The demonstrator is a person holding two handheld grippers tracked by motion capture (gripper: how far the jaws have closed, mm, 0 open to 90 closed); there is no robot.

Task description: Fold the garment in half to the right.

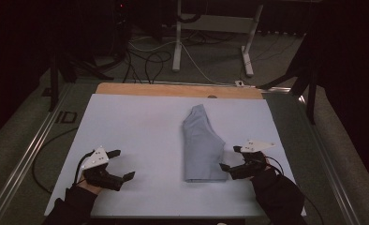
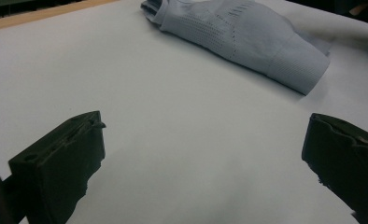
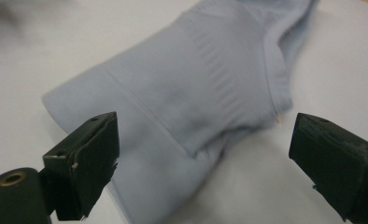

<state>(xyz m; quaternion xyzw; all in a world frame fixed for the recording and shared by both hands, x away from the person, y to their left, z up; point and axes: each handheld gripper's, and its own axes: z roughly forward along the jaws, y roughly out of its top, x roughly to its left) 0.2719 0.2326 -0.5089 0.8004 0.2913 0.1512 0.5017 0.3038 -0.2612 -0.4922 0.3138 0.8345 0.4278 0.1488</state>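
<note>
A folded pale blue garment (image 1: pixel 201 145) lies on the white table sheet (image 1: pixel 136 131), right of centre; its ribbed hem points toward me. My right gripper (image 1: pixel 231 158) stands open just beside the garment's right edge near the hem, jaws wide apart, nothing between them. In the right gripper view the garment (image 3: pixel 191 107) spreads just beyond the jaws. My left gripper (image 1: pixel 121 165) stands open over bare sheet at the near left, well apart from the garment (image 2: pixel 247 37), which lies far off in the left gripper view.
A wooden table edge (image 1: pixel 178 90) runs along the far side of the sheet. Beyond it on the floor are cables (image 1: pixel 150 61) and white desk legs (image 1: pixel 177 37). Metal rails (image 1: pixel 28 150) flank the table.
</note>
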